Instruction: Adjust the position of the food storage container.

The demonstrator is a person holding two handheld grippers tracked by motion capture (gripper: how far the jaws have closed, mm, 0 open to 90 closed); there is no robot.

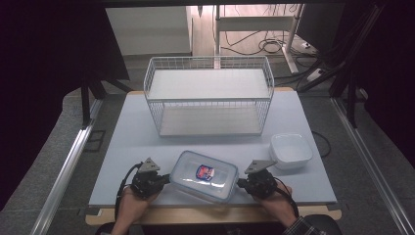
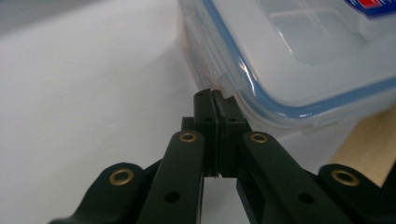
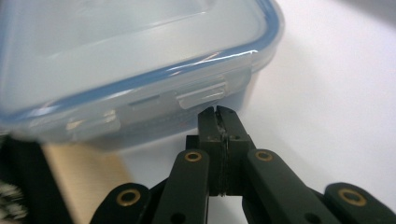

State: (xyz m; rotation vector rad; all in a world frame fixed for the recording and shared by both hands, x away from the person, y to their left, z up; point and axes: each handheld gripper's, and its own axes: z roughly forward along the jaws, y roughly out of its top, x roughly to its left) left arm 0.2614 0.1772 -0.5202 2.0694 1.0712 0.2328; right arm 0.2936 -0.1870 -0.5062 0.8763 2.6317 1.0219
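Observation:
A clear plastic container [image 1: 204, 175] with a blue-sealed lid and a red-and-blue label sits skewed at the table's front, between my two grippers. My left gripper [image 1: 169, 177] is at its left end and my right gripper [image 1: 239, 183] at its right end. In the left gripper view the jaws are pressed together, with the gripper [image 2: 212, 95] pinching a thin latch flap on the container [image 2: 299, 51]. In the right gripper view the gripper [image 3: 218, 112] is likewise shut, with a thin clear sliver between its jaws just under the container [image 3: 116, 51] and its side latch [image 3: 201, 95].
A white wire basket rack [image 1: 209, 61] with two levels stands at the back middle of the pale table [image 1: 127, 156]. A white square bowl [image 1: 291, 138] sits just right of the container. The table's wooden front edge [image 1: 210, 213] runs below the hands.

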